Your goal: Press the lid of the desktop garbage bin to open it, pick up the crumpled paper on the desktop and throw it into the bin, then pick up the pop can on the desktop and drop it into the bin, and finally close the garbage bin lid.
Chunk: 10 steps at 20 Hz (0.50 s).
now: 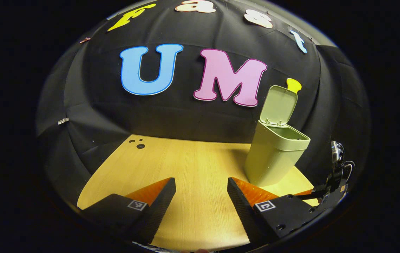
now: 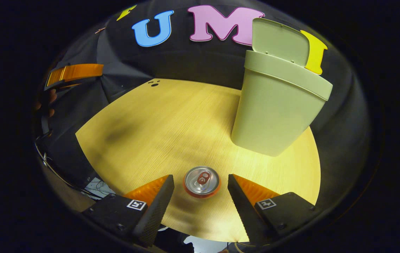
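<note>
On the wood-grain tabletop (image 2: 157, 119) you have one pop can (image 2: 202, 181) and one garbage bin (image 2: 273, 109). Seen from your right gripper view, the can stands upright, a round silver top with a pull tab and a red rim, sitting between the two fingers of your right tool (image 2: 200, 191), whose jaws are spread wide with a gap on each side of the can, touching neither. The bin is a single pale green plastic tub, smooth, with rounded corners and a thicker collar at the top; it stands beyond the can and to the right, apart from it. Its lid (image 2: 280, 44) is flipped up at the back, so the mouth is open.

From your left gripper view, the same bin (image 1: 273, 158) stands to the right near the far edge of the tabletop, lid (image 1: 279, 105) raised on its hinge and the hollow inside showing. Your left tool (image 1: 201, 196) hangs over bare wood with its jaws wide apart, holding nothing. Each finger carries one small square black-and-white marker; its pattern is no readable writing. A few small dark holes (image 1: 138, 143) mark the far left of the tabletop
</note>
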Available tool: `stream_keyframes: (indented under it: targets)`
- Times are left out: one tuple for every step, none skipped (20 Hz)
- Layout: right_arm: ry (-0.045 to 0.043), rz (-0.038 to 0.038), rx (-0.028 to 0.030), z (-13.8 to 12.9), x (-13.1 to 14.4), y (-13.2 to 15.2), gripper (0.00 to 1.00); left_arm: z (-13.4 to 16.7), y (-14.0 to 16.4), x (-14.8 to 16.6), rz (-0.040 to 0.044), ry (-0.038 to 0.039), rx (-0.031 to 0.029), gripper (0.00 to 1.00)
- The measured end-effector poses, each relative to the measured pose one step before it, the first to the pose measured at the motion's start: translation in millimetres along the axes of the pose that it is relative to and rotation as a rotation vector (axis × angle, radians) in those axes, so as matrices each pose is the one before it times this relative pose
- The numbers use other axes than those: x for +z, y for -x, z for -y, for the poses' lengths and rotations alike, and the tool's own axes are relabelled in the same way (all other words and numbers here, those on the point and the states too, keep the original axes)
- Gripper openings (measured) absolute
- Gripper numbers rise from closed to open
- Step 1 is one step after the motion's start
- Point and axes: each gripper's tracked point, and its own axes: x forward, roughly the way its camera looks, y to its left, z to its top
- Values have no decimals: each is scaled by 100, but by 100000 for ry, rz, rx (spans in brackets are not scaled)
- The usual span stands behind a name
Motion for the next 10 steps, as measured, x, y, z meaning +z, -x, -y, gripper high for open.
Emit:
stream_keyframes:
  targets:
    - [435,-823,-47,30,-275,-284,98,-54,30,-16,-69,215,460,95]
    - [145,-1040,111,-7,-283,-337,98,-101,35,13,-124,57,205,96]
    - [-180,-704,192,-2,-235,-387,98,-30,-47,-58,-36,-30,136,98]
    - [-281,-915,-79,92,-293,-350,98,27,7,22,-75,-139,-8,96]
    - [-208,-1178,-421,209,-319,-447,98,-11,-29,-99,-219,-189,187,95]
    - [-179,-983,-440,148,-296,-554,98,-7,-13,-101,-306,-16,58,96]
    - [-451,-1204,-138,91,-296,-306,98,58,-48,-67,-200,23,-16,96]
    - [-636,-629,-192,121,-160,-269,98,-30,-1,18,-195,-9,-40,96]
    - [-738,-128,479,-57,-38,-58,98,22,-51,-97,-106,-59,-178,95]
    - [-413,-130,16,-24,16,-81,98,59,-14,36,-44,-172,-2,96]
